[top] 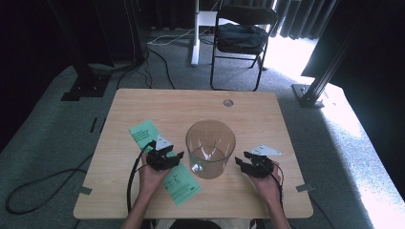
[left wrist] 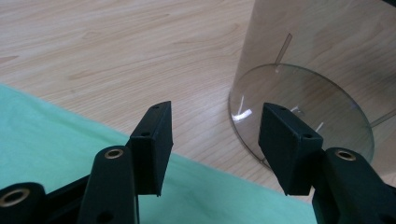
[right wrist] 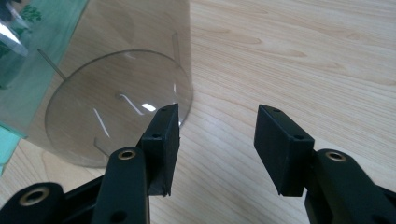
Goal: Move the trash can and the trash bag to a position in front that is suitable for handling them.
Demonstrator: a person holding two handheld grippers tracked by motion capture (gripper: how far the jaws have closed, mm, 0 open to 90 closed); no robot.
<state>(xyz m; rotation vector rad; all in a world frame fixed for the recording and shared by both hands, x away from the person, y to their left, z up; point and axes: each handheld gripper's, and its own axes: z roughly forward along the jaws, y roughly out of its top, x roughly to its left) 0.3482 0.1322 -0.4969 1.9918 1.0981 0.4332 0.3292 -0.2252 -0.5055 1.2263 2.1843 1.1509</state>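
A clear, round plastic tub (top: 210, 148) stands mid-desk between the left gripper (top: 170, 157) and right gripper (top: 244, 161), jaws spread and empty; likely best to close in evenly from both sides.

This looks like a lab or recording studio: a bare wooden table (top: 143, 105) on grey carpet (top: 43, 143), dark curtains (top: 305, 19) along the back, black rig stands (top: 86, 71) at both sides, loose cables (top: 157, 57) across the floor, one folding chair (top: 241, 36).
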